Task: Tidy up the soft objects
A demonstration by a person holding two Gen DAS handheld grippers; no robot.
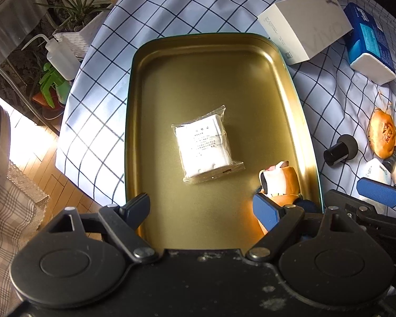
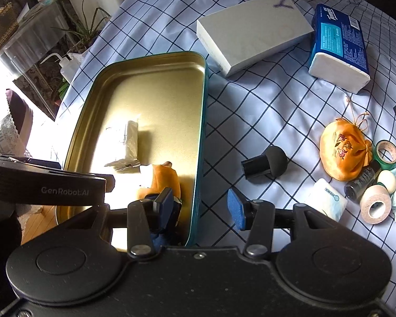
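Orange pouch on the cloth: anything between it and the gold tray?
Mostly clear. The orange pouch lies on the checked cloth, with the black cylinder roughly between it and the tray. The tray's raised wall must be cleared too.

Hard sunlight from the left glares off the tray; crisp shadows; fisheye bends the edges.

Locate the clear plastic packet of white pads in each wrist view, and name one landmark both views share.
Left wrist view: the clear plastic packet of white pads lies flat near the middle of the gold metal tray.
Right wrist view: the packet sits left of centre, seen edge-on, inside the tray.
Shared landmark: the white rectangular box beyond the tray.
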